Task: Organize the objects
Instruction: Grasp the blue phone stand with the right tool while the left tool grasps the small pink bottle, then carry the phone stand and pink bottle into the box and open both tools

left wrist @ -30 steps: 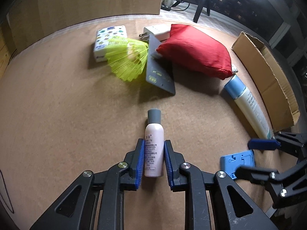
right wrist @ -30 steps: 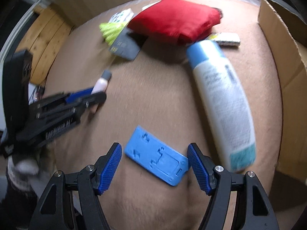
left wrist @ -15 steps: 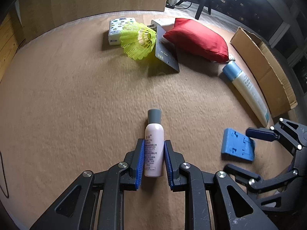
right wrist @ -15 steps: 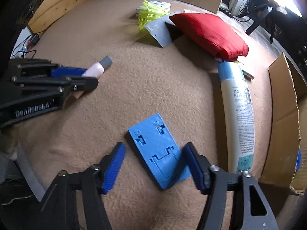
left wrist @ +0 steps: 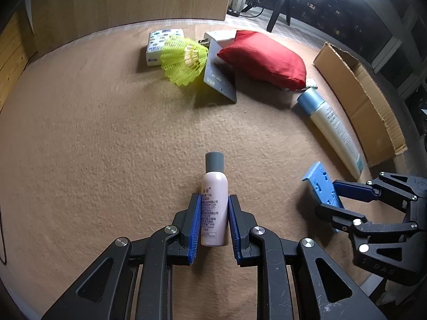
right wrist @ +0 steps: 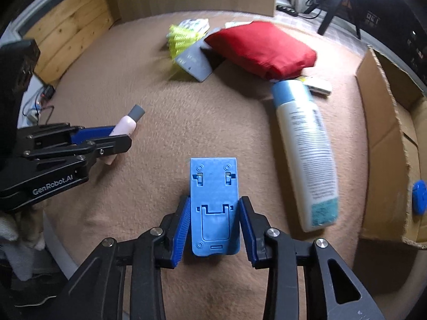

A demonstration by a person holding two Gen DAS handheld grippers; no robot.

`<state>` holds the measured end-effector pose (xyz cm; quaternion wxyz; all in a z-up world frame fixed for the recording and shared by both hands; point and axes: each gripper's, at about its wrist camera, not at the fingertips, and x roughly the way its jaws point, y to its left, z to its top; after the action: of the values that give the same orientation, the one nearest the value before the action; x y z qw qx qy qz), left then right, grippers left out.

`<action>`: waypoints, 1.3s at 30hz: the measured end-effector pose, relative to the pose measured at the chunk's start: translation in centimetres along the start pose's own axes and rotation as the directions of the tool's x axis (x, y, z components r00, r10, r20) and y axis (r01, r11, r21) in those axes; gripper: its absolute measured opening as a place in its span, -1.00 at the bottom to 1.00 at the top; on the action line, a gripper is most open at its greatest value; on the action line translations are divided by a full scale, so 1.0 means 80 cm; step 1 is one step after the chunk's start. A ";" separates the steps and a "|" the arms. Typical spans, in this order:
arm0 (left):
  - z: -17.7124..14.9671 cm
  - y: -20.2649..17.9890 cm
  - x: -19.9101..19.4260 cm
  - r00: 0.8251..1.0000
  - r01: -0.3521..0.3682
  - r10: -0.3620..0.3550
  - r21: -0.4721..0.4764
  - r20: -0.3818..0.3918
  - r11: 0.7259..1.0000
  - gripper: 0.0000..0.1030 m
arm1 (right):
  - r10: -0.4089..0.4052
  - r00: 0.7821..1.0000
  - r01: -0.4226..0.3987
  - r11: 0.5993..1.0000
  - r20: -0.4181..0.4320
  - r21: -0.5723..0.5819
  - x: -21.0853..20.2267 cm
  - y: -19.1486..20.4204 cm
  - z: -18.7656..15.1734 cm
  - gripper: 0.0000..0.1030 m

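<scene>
Gripping small pink bottle (left wrist: 214, 208), left gripper (left wrist: 214, 222) pinches it tight, mid carpet (left wrist: 93, 146) toward left edge. Right gripper (right wrist: 214, 225) closed onto blue phone stand (right wrist: 214, 202), near edge. White tube (right wrist: 307, 157) just right, then cardboard box (right wrist: 387, 144) at right edge.

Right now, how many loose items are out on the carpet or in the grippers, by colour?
Blue: 1, stand
Pink: 1, small bottle
Red: 1, cushion
Yellow: 1, mesh
Grey: 1, card
White: 4, big bottle, tissue pack, plug, small packet
Total: 9
</scene>
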<state>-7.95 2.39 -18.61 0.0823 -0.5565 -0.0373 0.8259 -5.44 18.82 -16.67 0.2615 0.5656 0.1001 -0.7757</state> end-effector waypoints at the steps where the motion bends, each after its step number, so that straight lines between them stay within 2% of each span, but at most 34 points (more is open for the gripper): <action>1: 0.003 -0.003 -0.001 1.000 0.002 -0.002 -0.003 0.004 1.000 -0.58 | 0.008 1.000 -0.008 1.000 0.009 0.009 -0.006 -0.003 -0.001 -0.36; 9: 0.022 -0.029 -0.013 0.999 0.016 -0.016 -0.002 0.038 1.000 -0.58 | 0.032 0.994 -0.040 0.997 0.109 0.073 -0.065 -0.045 0.004 -0.36; 16: 0.048 -0.088 -0.033 0.994 0.062 -0.066 0.056 0.089 0.997 -0.58 | -0.032 0.984 0.005 0.988 0.173 0.157 -0.106 -0.116 0.006 -0.36; 23: 0.073 -0.179 -0.034 0.985 0.124 -0.140 0.148 0.100 0.981 -0.58 | -0.113 0.979 0.065 0.961 0.167 0.268 -0.120 -0.202 -0.012 -0.36; 28: 0.090 -0.255 -0.027 0.977 0.166 -0.191 0.220 0.095 0.961 -0.58 | -0.139 0.979 0.084 0.942 0.152 0.324 -0.117 -0.252 -0.022 -0.36; 34: 0.104 -0.319 -0.017 0.972 0.187 -0.217 0.270 0.087 0.944 -0.58 | -0.146 0.979 0.089 0.934 0.144 0.347 -0.112 -0.284 -0.028 -0.36; 39: 0.110 -0.344 -0.004 0.975 0.179 -0.208 0.283 0.077 0.942 -0.58 | -0.152 0.978 0.092 0.931 0.145 0.354 -0.111 -0.296 -0.032 -0.36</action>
<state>-13.43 29.64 -10.79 0.2374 -0.4886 0.0186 0.8394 -13.65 42.56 -12.64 0.1169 0.5272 -0.0251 -0.8413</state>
